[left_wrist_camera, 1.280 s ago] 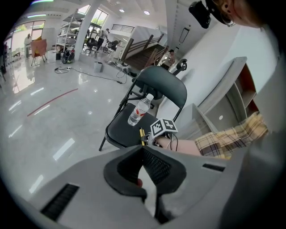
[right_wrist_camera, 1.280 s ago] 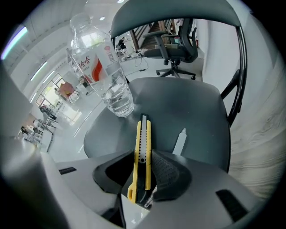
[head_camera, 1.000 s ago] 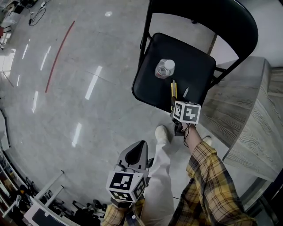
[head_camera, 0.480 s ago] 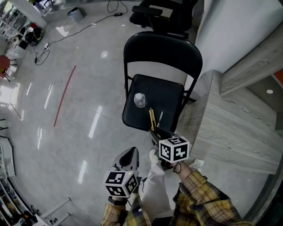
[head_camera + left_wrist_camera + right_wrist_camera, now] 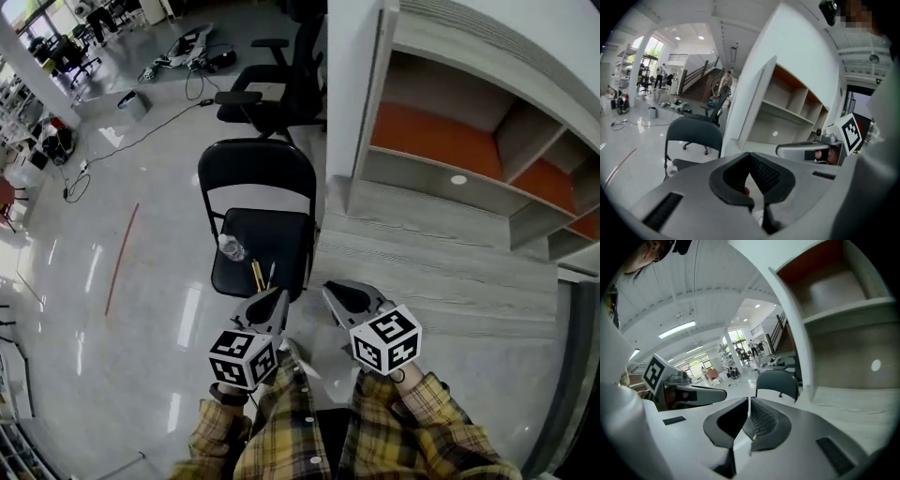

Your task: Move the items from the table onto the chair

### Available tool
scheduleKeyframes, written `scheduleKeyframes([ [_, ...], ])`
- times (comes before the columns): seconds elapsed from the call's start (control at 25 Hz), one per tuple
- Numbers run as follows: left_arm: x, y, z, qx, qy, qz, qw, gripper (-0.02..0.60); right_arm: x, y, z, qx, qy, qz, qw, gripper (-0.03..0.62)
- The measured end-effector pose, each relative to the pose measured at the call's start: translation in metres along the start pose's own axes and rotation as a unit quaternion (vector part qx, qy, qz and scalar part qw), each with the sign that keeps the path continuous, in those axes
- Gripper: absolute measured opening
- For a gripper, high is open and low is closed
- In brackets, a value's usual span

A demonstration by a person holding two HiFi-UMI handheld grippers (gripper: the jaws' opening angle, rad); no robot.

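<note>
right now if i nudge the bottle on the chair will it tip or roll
The bottle looks like small clear plastic, probably light and easy to tip. It sits near the left edge of the chair, so a push that way might drop it. Once down, its round body would likely roll.

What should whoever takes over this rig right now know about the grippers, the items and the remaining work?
Left gripper: jaws shut, empty.
Right gripper: jaws have just been closing and are now together, with nothing between them.
Chair: the seat holds a water bottle, a yellow stick-shaped item and a slim grey item.
Table: no item shows on the part in view.
Done: three items are on the chair.
Left: probably nothing, but check the table's unseen end.
</note>
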State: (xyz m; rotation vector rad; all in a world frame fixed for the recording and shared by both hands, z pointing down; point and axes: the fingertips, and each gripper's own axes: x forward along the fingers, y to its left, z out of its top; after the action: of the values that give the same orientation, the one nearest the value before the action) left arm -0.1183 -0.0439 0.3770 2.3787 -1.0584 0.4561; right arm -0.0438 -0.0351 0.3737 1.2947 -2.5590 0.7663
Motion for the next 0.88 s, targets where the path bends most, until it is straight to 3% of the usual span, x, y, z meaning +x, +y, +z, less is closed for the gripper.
scheduleKeyframes([
  [0.2,0.045,-0.111,0.026,0.058,-0.006,-0.045,0.9973,0.005,-0.130,-0.070,0.021,-0.008,-0.051,-0.064,0.997,0.020],
  [0.44,0.103,-0.223,0.036,0.080,-0.010,-0.096,0.9921,0.005,-0.248,-0.142,0.026,-0.006,-0.084,-0.124,0.989,0.018],
  [0.72,0.124,-0.322,0.032,0.124,0.013,-0.156,0.9798,0.005,-0.347,-0.180,0.010,0.034,-0.112,-0.186,0.976,0.018],
  [0.88,0.130,-0.343,0.033,0.151,0.033,-0.180,0.9714,0.005,-0.363,-0.191,0.011,0.050,-0.123,-0.203,0.970,0.018],
])
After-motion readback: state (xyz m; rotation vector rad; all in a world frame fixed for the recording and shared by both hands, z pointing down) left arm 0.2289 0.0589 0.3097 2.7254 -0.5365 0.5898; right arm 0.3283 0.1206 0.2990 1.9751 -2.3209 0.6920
